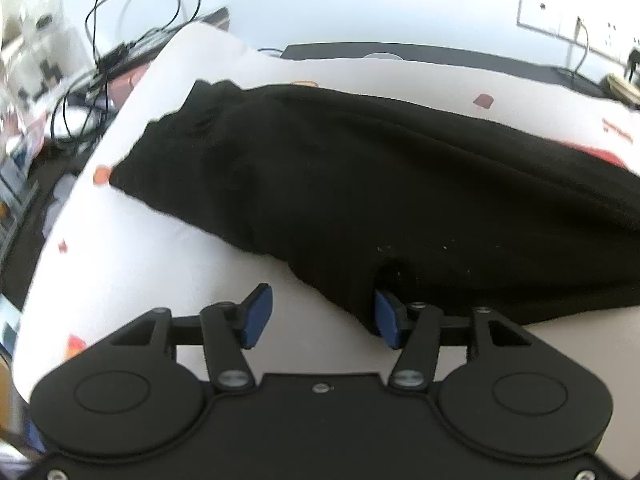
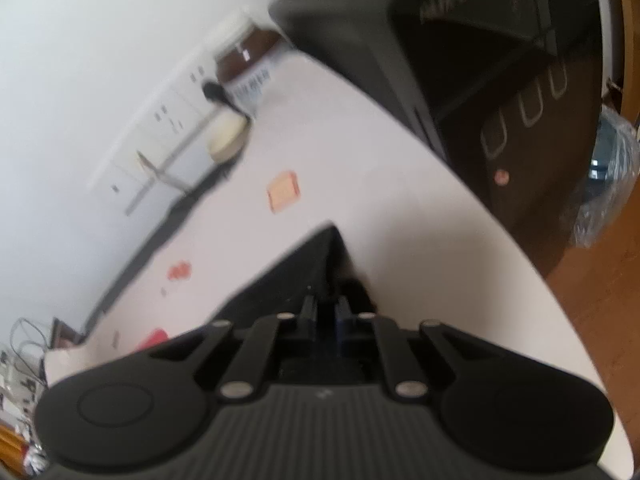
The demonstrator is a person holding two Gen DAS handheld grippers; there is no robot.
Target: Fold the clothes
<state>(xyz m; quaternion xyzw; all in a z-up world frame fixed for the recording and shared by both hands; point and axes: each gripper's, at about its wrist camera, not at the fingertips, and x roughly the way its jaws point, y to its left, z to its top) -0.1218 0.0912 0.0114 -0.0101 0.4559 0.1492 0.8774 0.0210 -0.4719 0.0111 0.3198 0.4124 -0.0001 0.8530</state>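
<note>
Left wrist view. The left gripper [image 1: 320,316] points down at a white table [image 1: 132,264] dotted with small red and orange marks. Its jaws stand apart with nothing pressed between them: the left blue pad [image 1: 256,316] hangs over bare table, while the right pad sits at the near hem of the black garment [image 1: 360,176], partly tucked under a small hollow in the cloth. The garment lies ahead and to the right of this tool; its long axis runs from the far left corner, beside an orange mark, down towards the right edge of the picture. A tangle of cables [image 1: 120,40] sits at the far left, well apart from the cloth.

Right wrist view. The right gripper [image 2: 326,312] is closed on a pointed corner of the same black garment [image 2: 304,268]; the cloth tapers away straight ahead of the fingers, over the white table [image 2: 400,184]. A dark jar [image 2: 248,64] and a black case [image 2: 460,60] stand at the far end, clear of the cloth.

Judgement. With one corner already pinched on the right, the fold probably depends on the left tool closing on the hem edge at its right pad, so that both corners can be carried across the long axis together.
</note>
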